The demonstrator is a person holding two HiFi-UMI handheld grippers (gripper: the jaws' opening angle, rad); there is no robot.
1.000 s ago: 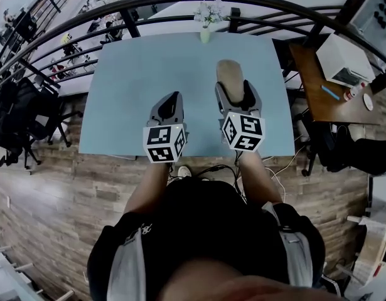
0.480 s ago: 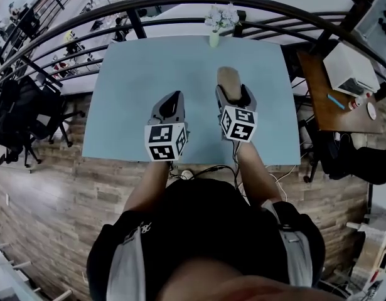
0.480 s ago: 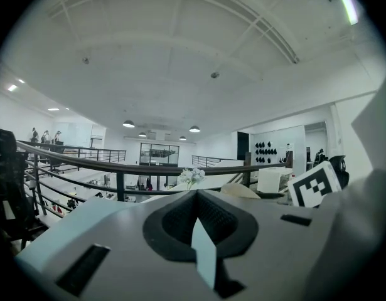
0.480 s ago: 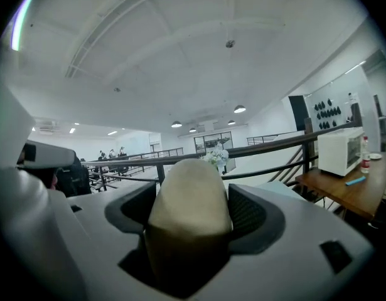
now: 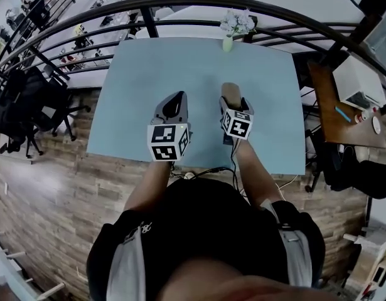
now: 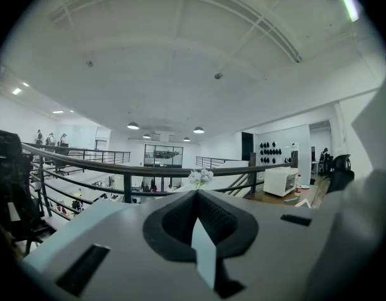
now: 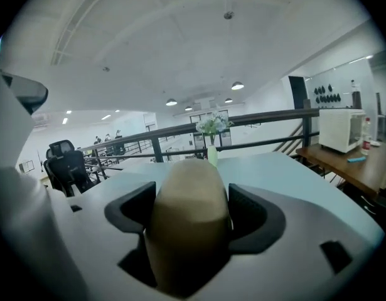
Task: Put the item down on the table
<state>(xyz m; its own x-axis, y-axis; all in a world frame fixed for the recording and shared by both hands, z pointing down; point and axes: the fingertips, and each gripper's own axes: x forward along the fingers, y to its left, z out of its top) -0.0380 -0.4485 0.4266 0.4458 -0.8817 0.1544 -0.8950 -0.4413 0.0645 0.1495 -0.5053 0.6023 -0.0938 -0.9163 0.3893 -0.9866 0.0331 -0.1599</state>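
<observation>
A tan, rounded oblong item (image 5: 229, 91) sticks out forward from my right gripper (image 5: 233, 100), which is shut on it over the middle of the light blue table (image 5: 142, 80). The right gripper view shows the item (image 7: 189, 205) filling the gap between the two dark pads (image 7: 252, 215). I cannot tell whether it touches the tabletop. My left gripper (image 5: 175, 98) hovers beside it on the left, a hand's width away, shut with nothing in it. In the left gripper view its pads (image 6: 174, 221) meet.
A small vase of white flowers (image 5: 233, 27) stands at the table's far edge. A curved dark railing (image 5: 180, 2) runs behind it. A wooden side table with a white appliance (image 5: 362, 86) is at the right, and office chairs (image 5: 23, 105) at the left.
The right gripper with the tan item has sunk lower toward the tabletop and looks smaller now. The left gripper has kept its place. The head view has shifted slightly.
</observation>
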